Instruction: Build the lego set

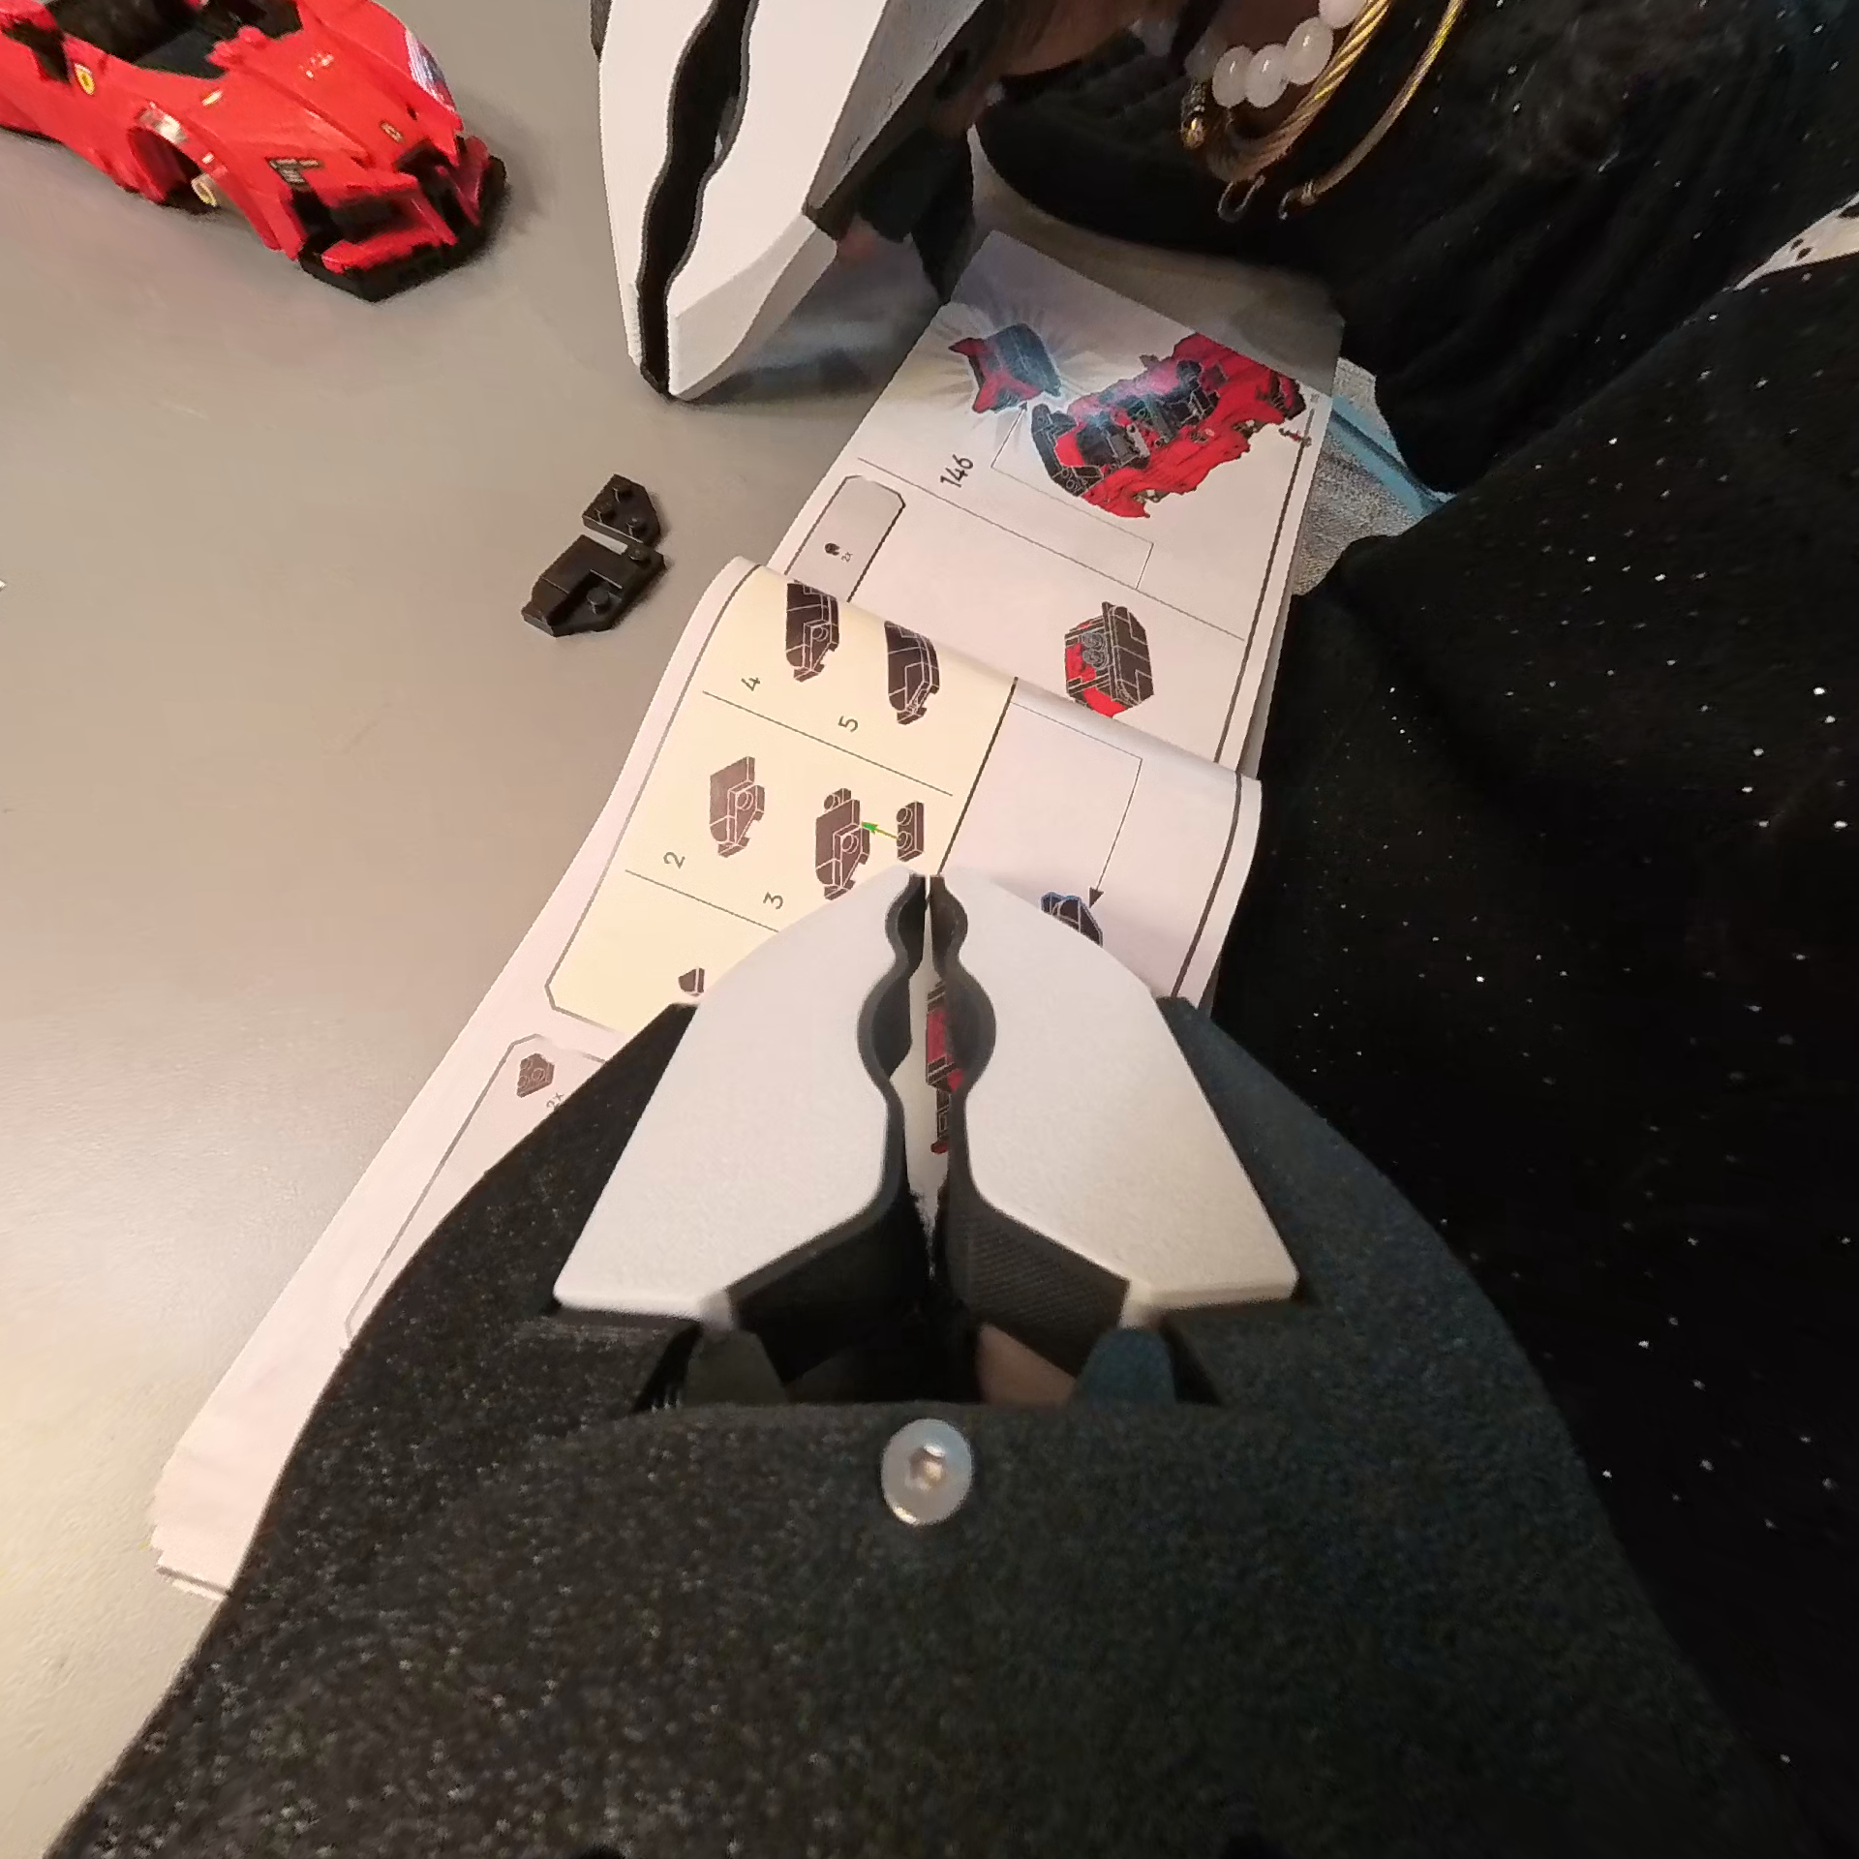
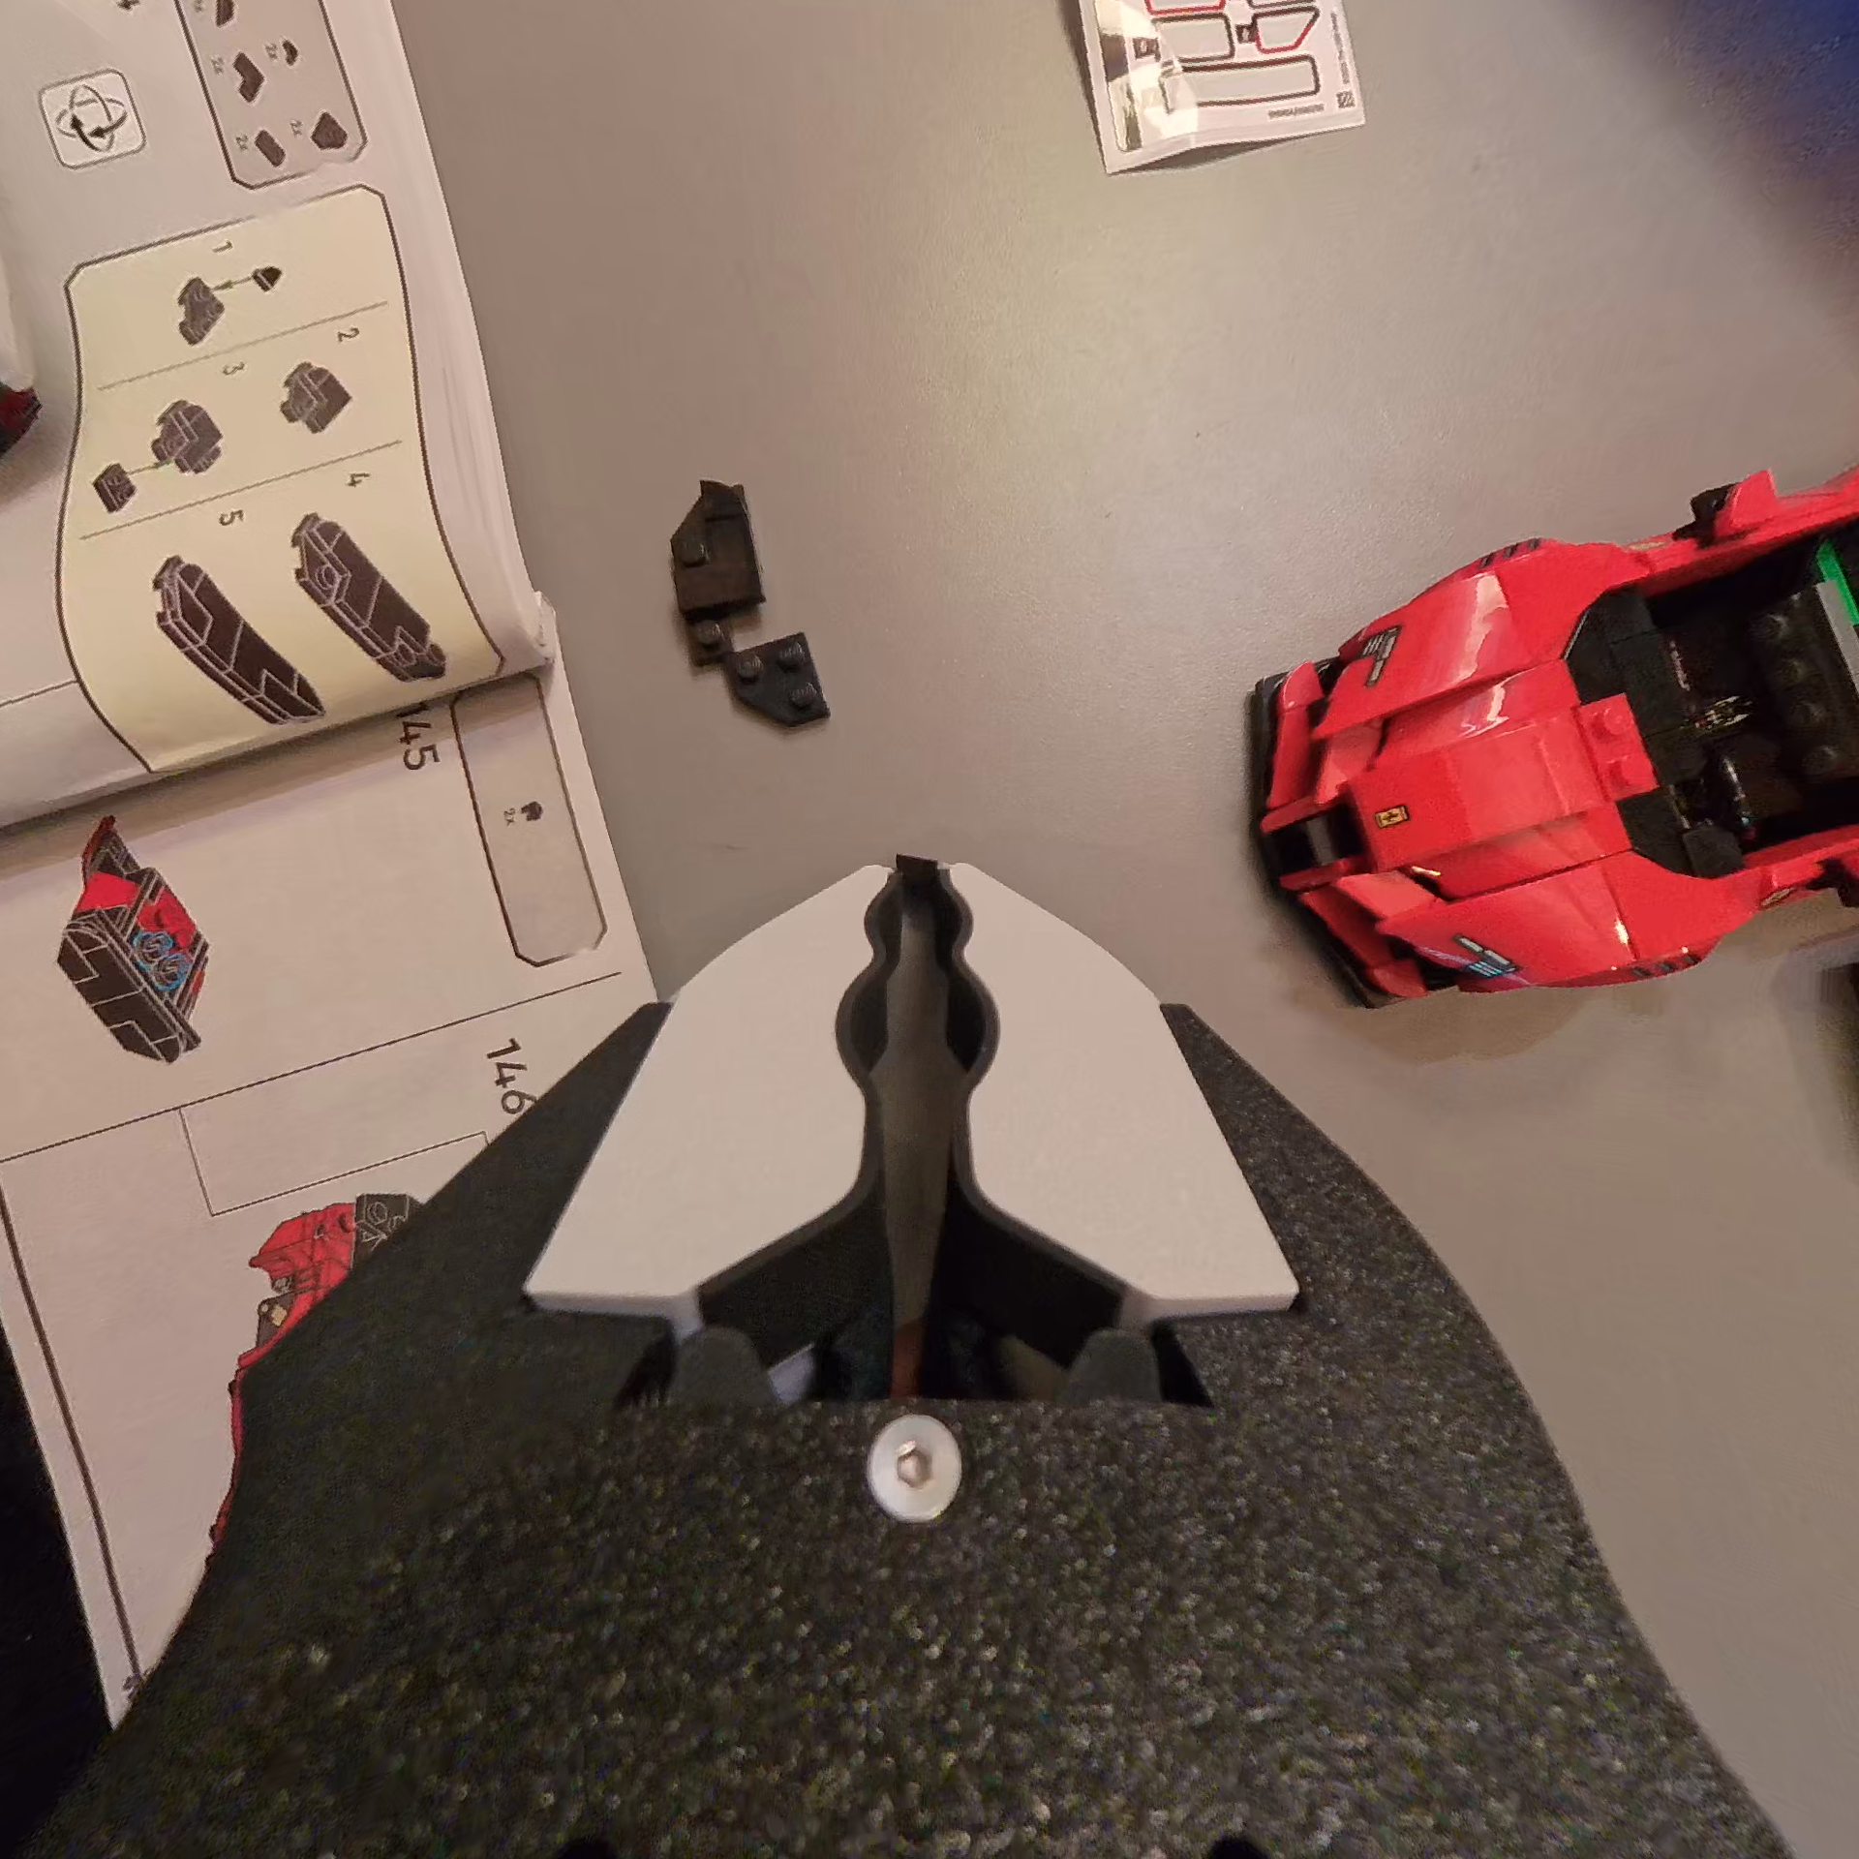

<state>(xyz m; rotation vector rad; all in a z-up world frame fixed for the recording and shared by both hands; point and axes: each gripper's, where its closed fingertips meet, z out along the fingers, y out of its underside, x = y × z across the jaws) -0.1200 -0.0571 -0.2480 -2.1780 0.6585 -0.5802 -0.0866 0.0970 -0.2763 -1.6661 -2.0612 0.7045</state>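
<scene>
Red car model (image 2: 1569,775): on the bench (image 2: 1006,352), body largely assembled, cockpit open on top; judged late in the build.
Black sub-assembly (image 2: 739,604): near the instruction booklet (image 2: 282,483), loose plate touching it, not yet joined.
Right tongs (image 2: 917,867): pinching a small black piece (image 2: 915,865).
Left tongs (image 1: 923,885): closed, empty, over the booklet.
Sticker sheet (image 2: 1227,70): far edge.

Your left gripper (image 1: 925,885): white fingers pressed together at tips, nothing between them, angled low and forward. Your right gripper (image 2: 917,870): fingers nearly closed, pinching small black piece (image 2: 915,865) at very tips, pointing downward. Your right wrist (image 1: 1298,91): bead and metal bracelets, dark sleeve.
</scene>
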